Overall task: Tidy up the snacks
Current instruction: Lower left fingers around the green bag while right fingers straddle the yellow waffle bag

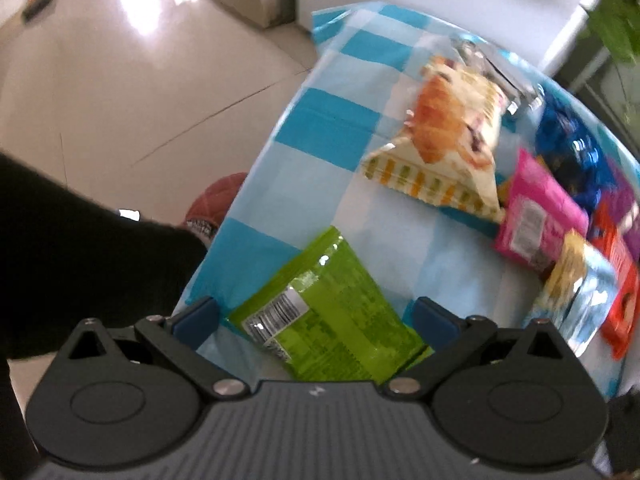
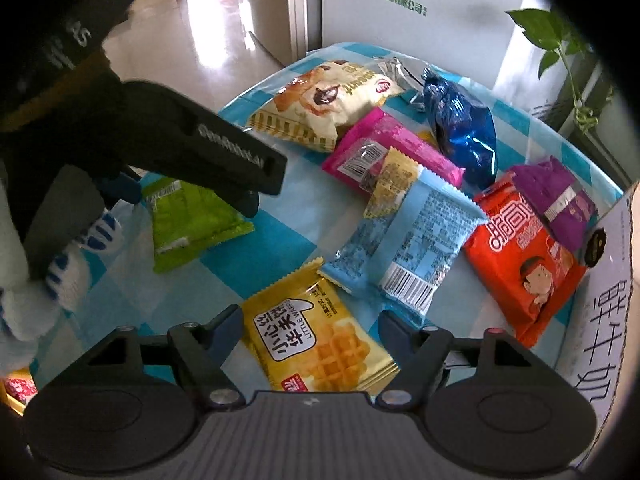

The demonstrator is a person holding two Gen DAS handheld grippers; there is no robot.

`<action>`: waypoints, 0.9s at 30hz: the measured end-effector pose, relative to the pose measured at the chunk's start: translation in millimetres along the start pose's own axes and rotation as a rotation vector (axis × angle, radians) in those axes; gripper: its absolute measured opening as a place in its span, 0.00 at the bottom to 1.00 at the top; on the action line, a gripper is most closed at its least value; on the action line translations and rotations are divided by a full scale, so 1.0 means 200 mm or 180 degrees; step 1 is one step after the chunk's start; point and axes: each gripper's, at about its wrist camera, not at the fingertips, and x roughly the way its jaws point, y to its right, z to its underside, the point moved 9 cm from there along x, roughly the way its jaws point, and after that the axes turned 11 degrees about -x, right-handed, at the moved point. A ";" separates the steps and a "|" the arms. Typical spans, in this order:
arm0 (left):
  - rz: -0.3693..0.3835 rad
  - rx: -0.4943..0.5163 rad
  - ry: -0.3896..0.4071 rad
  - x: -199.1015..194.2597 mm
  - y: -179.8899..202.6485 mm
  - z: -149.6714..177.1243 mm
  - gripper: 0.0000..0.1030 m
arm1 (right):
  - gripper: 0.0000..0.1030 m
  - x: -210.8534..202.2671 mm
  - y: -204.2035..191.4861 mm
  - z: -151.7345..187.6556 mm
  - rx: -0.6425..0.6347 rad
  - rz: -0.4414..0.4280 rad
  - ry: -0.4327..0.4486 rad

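The right gripper (image 2: 310,330) has its fingers apart around the yellow waffle pack (image 2: 320,344), not squeezing. The left gripper (image 1: 316,316), fingers apart too, sits over the green pack (image 1: 324,312) on the near left.

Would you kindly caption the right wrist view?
Open right gripper poised over a yellow waffle packet among assorted snack packets on a blue-checked tablecloth.

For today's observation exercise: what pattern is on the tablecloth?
Blue and white checks on the tablecloth, clearest in the left wrist view.
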 end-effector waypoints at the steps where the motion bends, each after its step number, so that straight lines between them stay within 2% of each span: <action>1: 0.0022 0.0087 0.0034 0.00 0.01 0.01 0.99 | 0.74 -0.01 0.00 0.00 0.0004 0.0004 0.0008; 5: 0.0187 0.0445 0.0117 -0.03 0.01 0.04 0.98 | 0.66 -0.03 0.01 0.02 0.0109 -0.0005 0.0006; 8: 0.0371 0.0907 0.0273 -0.07 0.04 0.07 0.90 | 0.62 -0.04 0.05 0.04 0.0377 0.0051 -0.0038; 9: 0.0390 0.0961 0.0266 -0.08 0.03 0.08 0.90 | 0.62 -0.05 0.06 0.05 0.0517 0.0048 -0.0051; 12: 0.0619 0.0869 0.0162 -0.10 0.00 0.08 0.90 | 0.60 -0.07 0.11 0.08 0.0869 0.0043 -0.0071; 16: 0.0553 0.0932 0.0128 -0.11 -0.04 0.07 0.92 | 0.64 -0.09 0.13 0.12 0.1121 -0.0024 -0.0059; 18: 0.0548 0.0822 0.0026 -0.10 -0.07 0.07 0.94 | 0.70 -0.10 0.12 0.13 0.1119 -0.0065 -0.0032; 21: 0.0571 0.0651 -0.0119 -0.10 -0.08 0.09 0.95 | 0.70 -0.10 0.10 0.15 0.1018 -0.0064 -0.0053; 27: 0.0325 0.0562 -0.0028 -0.05 -0.03 0.08 0.98 | 0.71 -0.09 0.06 0.15 0.0827 0.0048 -0.0083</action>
